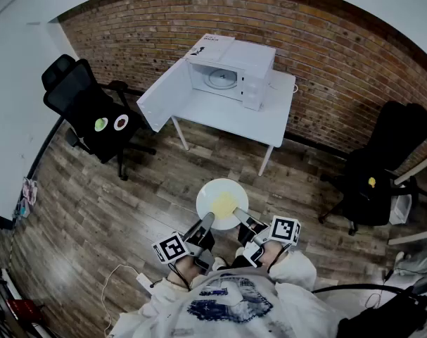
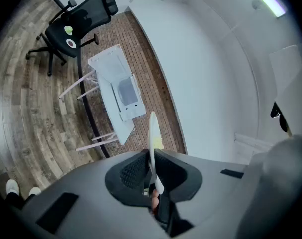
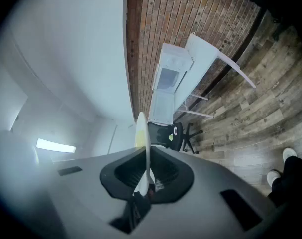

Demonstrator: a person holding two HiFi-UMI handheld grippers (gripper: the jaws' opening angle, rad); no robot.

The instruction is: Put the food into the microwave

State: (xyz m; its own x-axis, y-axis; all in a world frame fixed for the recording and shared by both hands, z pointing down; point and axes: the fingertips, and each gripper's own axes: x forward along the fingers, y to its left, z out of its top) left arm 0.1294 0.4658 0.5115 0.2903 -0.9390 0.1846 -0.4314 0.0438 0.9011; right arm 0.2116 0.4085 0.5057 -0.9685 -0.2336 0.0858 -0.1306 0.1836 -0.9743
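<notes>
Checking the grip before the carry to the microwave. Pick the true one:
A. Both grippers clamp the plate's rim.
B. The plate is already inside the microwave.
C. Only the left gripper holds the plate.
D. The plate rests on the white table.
A: the plate with yellow food hangs over the floor, its near rim clamped by the left gripper and the right gripper.

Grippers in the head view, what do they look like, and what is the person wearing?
The left gripper and right gripper each have pale grey jaws on a black body, topped by a white cube with black square markers. The person wears a white sweatshirt with blue print.
</notes>
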